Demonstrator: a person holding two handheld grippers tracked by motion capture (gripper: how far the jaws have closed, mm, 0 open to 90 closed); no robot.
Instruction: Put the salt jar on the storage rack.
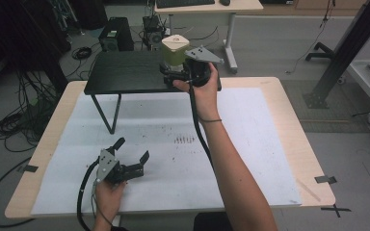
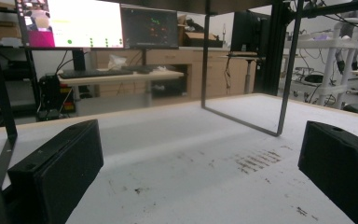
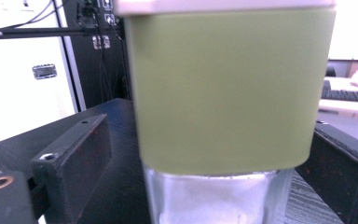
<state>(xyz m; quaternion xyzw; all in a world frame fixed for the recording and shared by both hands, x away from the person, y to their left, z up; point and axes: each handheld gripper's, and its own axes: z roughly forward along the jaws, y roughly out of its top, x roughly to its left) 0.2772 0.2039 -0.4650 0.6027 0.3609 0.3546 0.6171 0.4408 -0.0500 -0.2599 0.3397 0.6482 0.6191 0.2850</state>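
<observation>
Right hand point(image 1: 200, 82): arm stretched forward across the table point(image 1: 270, 144), wrist level, holding the right gripper point(image 1: 176, 73) at the near edge of the black shelf point(image 1: 125, 72). Jaws spread to either side of the cup point(image 1: 174, 50); in the right gripper view a gap shows between the left jaw and the cup wall, while contact at the right jaw cannot be told.

Left hand point(image 1: 107, 190): low at the near left of the table, holding the left gripper point(image 1: 132, 151) pointed away from the person, jaws wide apart with nothing between them.

Count: one cup, one shelf, two grippers.

Cup point(image 3: 228, 88): clear glass body, green sleeve, pale lid. It stands upright on the shelf top, long axis vertical, lid uppermost, directly ahead of the right gripper.

Shelf: a low black stand with thin legs, set on the white sheet point(image 1: 250, 144) at the far side of the table.
</observation>
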